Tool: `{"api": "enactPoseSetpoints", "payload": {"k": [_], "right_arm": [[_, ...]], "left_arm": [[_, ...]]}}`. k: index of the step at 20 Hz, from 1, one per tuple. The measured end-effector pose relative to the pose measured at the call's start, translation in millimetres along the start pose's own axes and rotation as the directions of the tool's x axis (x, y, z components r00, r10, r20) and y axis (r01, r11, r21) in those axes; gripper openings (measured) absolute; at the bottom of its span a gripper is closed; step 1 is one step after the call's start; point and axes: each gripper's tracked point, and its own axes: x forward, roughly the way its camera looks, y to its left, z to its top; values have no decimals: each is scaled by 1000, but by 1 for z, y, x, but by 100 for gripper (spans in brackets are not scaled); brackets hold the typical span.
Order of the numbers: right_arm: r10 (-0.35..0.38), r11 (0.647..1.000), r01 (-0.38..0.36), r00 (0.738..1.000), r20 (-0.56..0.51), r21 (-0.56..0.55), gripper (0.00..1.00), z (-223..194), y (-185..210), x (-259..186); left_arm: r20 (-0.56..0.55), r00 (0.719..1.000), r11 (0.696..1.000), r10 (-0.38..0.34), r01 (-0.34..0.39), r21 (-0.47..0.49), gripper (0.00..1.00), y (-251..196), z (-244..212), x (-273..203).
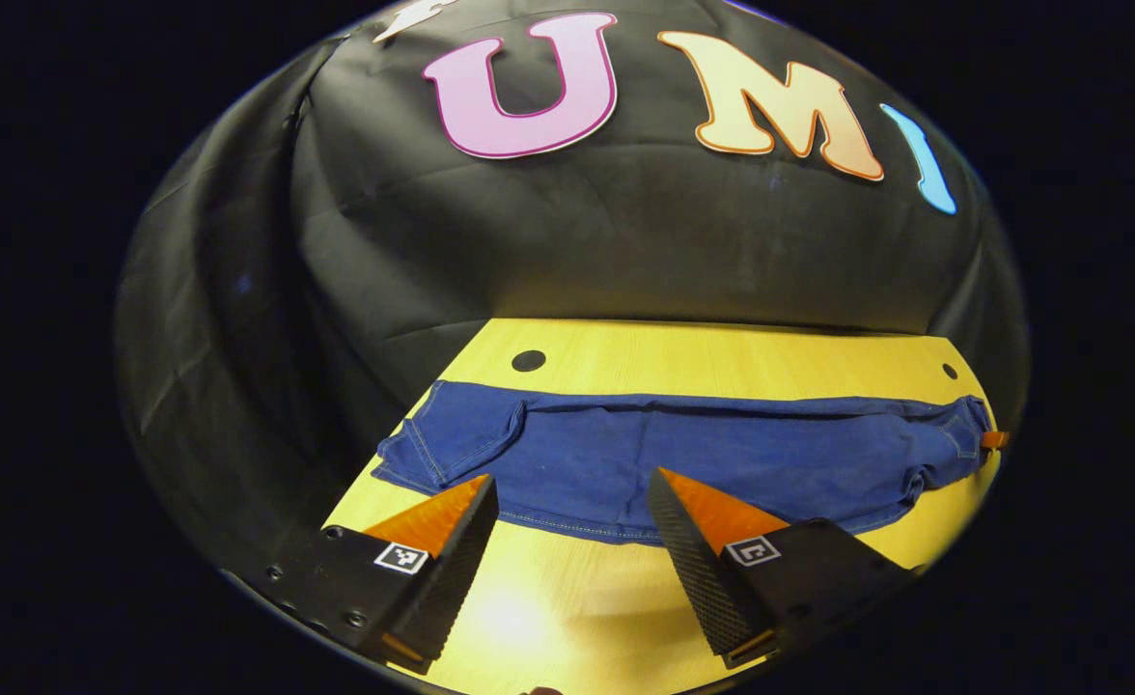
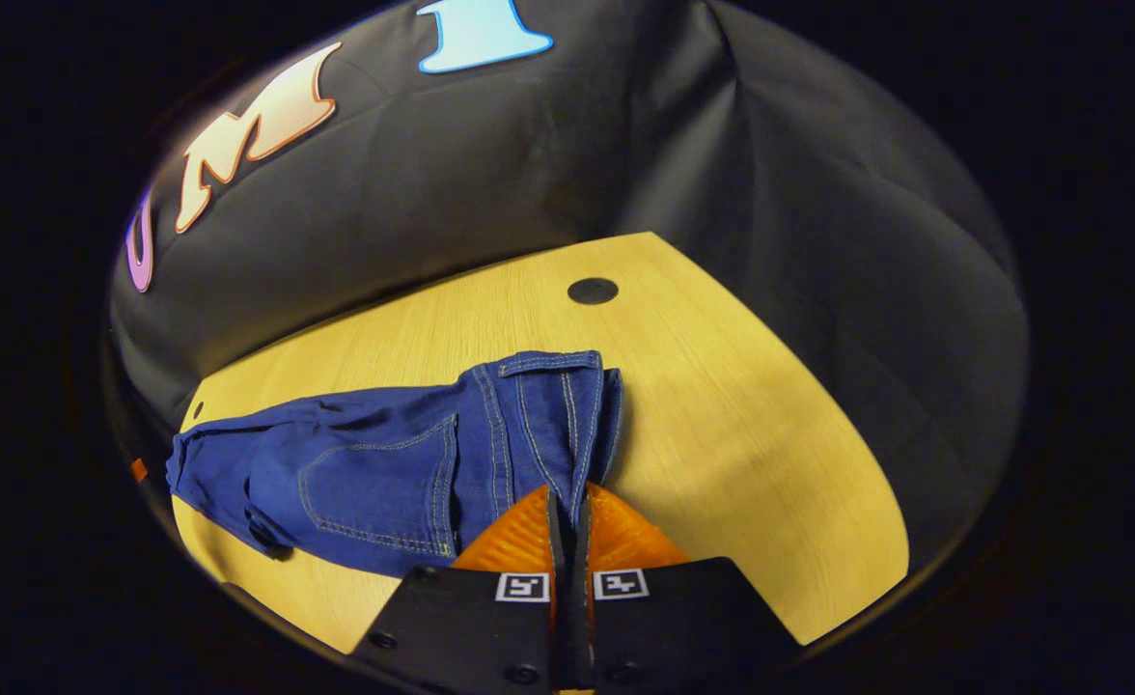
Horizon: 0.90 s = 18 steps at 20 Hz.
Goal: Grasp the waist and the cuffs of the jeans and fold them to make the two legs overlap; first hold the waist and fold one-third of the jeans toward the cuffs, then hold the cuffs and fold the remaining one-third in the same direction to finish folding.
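1. Step in hand, by judgement: the jeans lie lengthwise with the legs apparently already overlapped, so the waist-end fold toward the cuffs looks to be next.
2. Right gripper: fingers pressed together at 6 o'clock in the right gripper view, with the denim edge of the waistband running down between the tips; it appears clamped on the fabric there.
3. Left gripper: fingers spread wide, nothing between them, tips poised at the near hem of the jeans at 6 o'clock in the left gripper view.
4. Advice: bring the left gripper to the other corner of the waist end before lifting, so both corners rise level; carry the end low across the cloth and lay it down square to avoid a skewed fold.
5. Risk: a single-corner lift would likely drag and twist the stacked legs apart.
6. Jeans: dark blue denim with pale stitching, a back pocket showing, some wrinkling near the far end.
7. Location: the jeans rest flat on the yellow wooden table, stretching from 9 to 3 o'clock in the left gripper view.
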Motion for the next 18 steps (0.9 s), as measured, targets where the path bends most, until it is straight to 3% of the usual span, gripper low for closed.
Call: {"api": "enactPoseSetpoints", "payload": {"k": [4,8,11,13,16,18], "right_arm": [[-183,977,188,982,53,-99,0,26,-16,-27],[-186,980,194,973,136,-47,2,48,1,-60],[-97,995,94,968,230,23,2,69,22,-97],[21,997,-40,956,294,59,0,85,40,-118],[213,968,-245,919,331,58,5,84,52,-110],[338,929,-368,888,313,40,2,78,62,-105]], "left_arm": [[-1,998,998,-64,64,-17,95,17,-6,2],[-15,990,989,-142,141,-38,95,32,-16,2],[2,983,981,-185,185,-53,95,46,-14,5],[-1,979,978,-204,203,-49,95,56,-17,10],[2,971,970,-237,237,-43,98,68,-17,16],[15,967,966,-255,256,-35,96,74,-15,17]]}}
